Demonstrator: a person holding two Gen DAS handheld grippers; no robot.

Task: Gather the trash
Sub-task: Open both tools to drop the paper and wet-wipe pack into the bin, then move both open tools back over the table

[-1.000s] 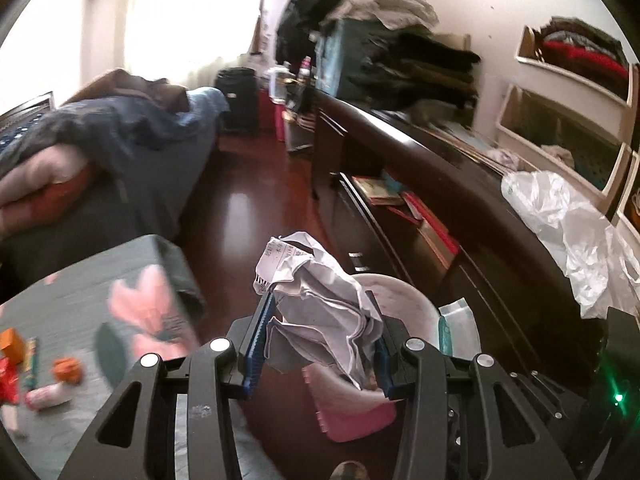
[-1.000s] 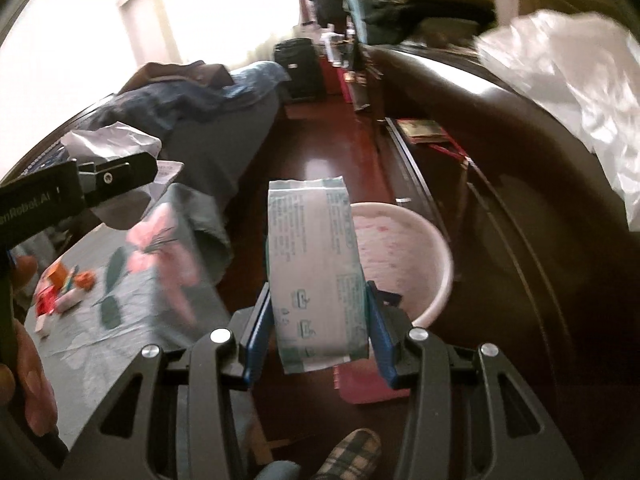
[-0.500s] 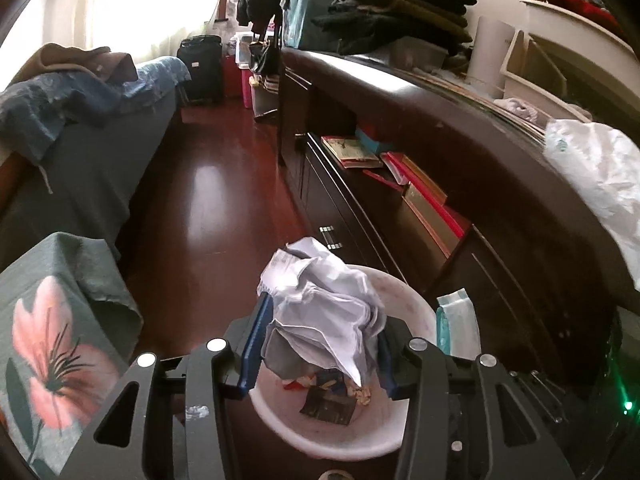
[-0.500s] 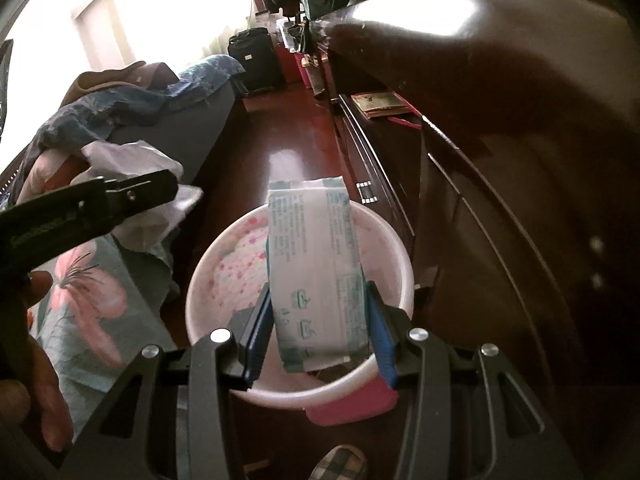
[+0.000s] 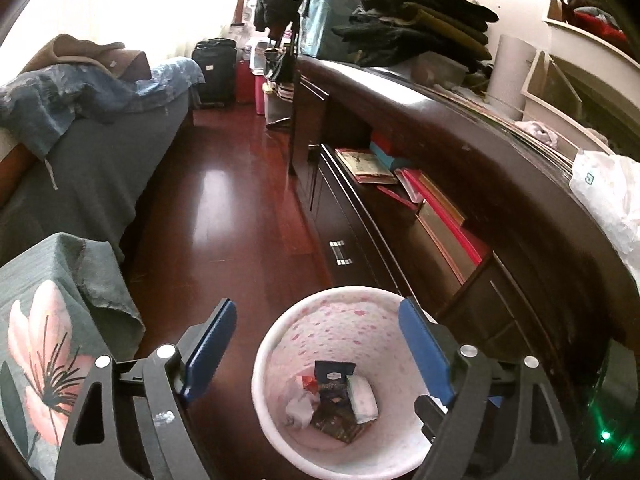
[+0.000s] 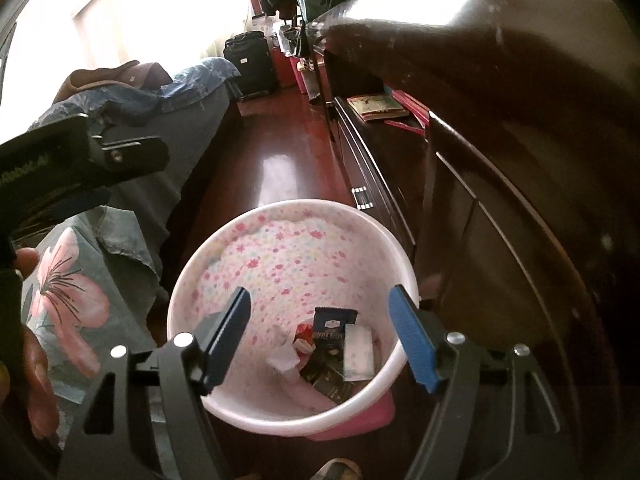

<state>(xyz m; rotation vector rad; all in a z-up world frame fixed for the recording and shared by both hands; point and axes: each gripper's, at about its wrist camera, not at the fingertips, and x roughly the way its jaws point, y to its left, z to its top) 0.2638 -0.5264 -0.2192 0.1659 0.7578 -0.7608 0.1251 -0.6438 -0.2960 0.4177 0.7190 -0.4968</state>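
Note:
A white trash bin with pink flower print stands on the dark wood floor beside a dark cabinet; it also shows in the right wrist view. At its bottom lie a dark blue wrapper, a white wipes pack and crumpled white paper; the same wrapper, pack and paper show in the right wrist view. My left gripper is open and empty above the bin. My right gripper is open and empty above the bin.
A low table with a green floral cloth stands left of the bin. A long dark cabinet with books runs on the right. A bed lies at the left. A white plastic bag sits on the cabinet top.
Both grippers opened over the bin. The crumpled paper dropped from the left one and the wipes pack from the right one; both now lie in the bin.

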